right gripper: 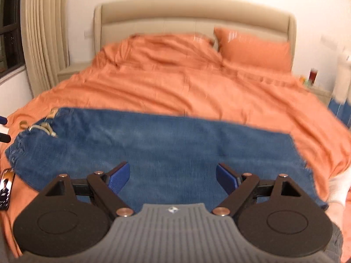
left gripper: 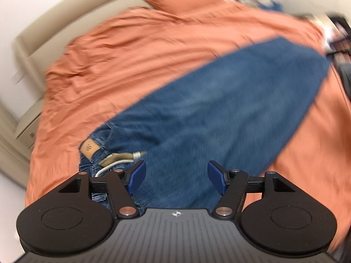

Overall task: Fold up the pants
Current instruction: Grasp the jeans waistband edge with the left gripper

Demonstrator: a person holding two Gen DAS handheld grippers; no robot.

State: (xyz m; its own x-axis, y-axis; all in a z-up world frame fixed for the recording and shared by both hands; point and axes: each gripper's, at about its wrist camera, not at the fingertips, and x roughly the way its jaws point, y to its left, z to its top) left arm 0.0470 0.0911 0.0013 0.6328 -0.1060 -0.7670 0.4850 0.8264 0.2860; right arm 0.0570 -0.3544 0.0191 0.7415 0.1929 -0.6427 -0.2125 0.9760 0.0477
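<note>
Blue jeans [left gripper: 210, 100] lie flat on an orange bed, folded lengthwise with one leg over the other. Their waistband with a tan leather patch [left gripper: 88, 147] and a beige belt [left gripper: 120, 158] is near my left gripper [left gripper: 176, 176], which is open and empty just above the waist end. In the right wrist view the jeans [right gripper: 166, 144] stretch across, waist at the left and hems at the right. My right gripper [right gripper: 173, 178] is open and empty over the near edge of the legs. Both views are motion-blurred.
The orange duvet [right gripper: 186, 87] covers the bed, with an orange pillow [right gripper: 254, 52] by a beige headboard [right gripper: 193, 15]. A phone [right gripper: 6, 188] lies on the bed at the near left. Curtains [right gripper: 43, 32] hang left. A nightstand with small items [right gripper: 311, 81] stands right.
</note>
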